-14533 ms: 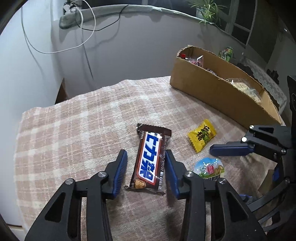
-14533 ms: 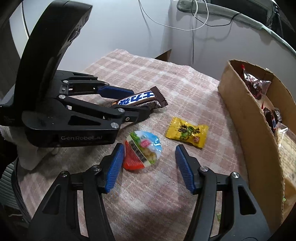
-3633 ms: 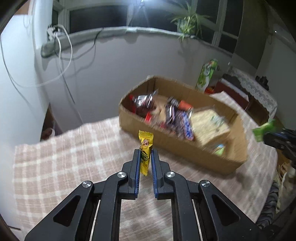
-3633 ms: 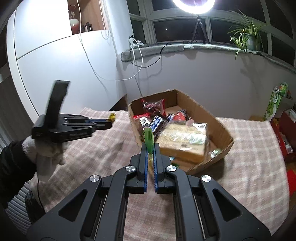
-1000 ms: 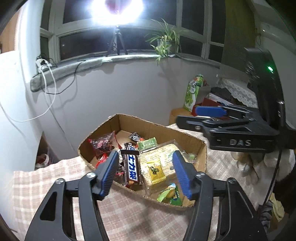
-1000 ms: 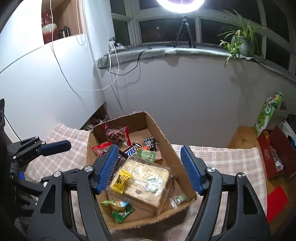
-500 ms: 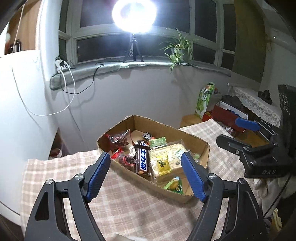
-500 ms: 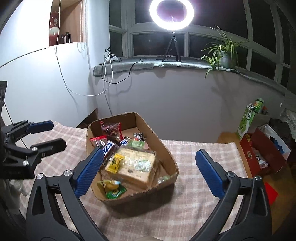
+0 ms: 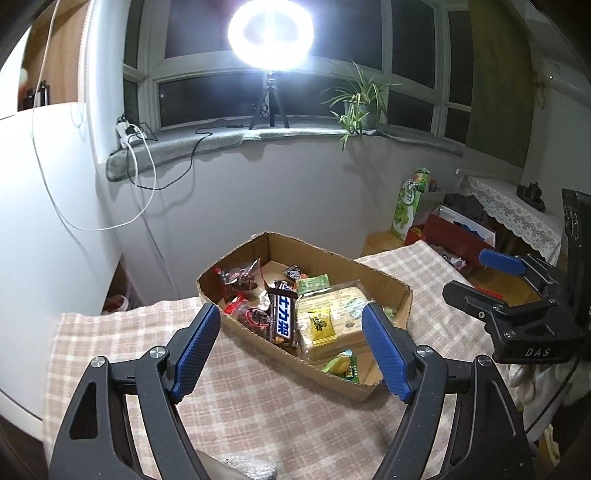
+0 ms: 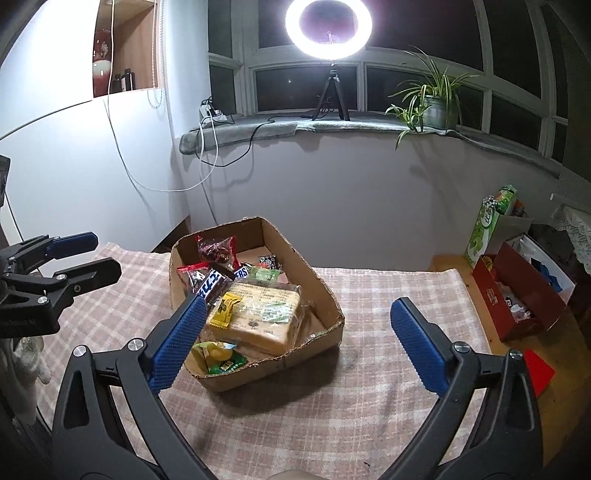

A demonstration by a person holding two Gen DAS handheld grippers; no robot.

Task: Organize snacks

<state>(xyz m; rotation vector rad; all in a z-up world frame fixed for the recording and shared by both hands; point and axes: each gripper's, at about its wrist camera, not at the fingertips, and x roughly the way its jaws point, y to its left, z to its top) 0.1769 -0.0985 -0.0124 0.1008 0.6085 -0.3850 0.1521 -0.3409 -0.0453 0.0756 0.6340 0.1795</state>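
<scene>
A shallow cardboard box sits on the checked tablecloth and holds several snacks: a brown chocolate bar, a yellow candy on a biscuit pack, a green packet. My left gripper hangs open and empty above the cloth, short of the box. My right gripper is also open and empty, held high in front of the box. Each gripper shows at the edge of the other's view.
A ring light on a tripod and a potted plant stand on the windowsill. Cables hang down the wall. Right of the table are a red box and a green carton.
Both grippers have pulled back and up from the box and opened wider. A few seconds ago each was shut on a small snack; those snacks now lie in the box.
</scene>
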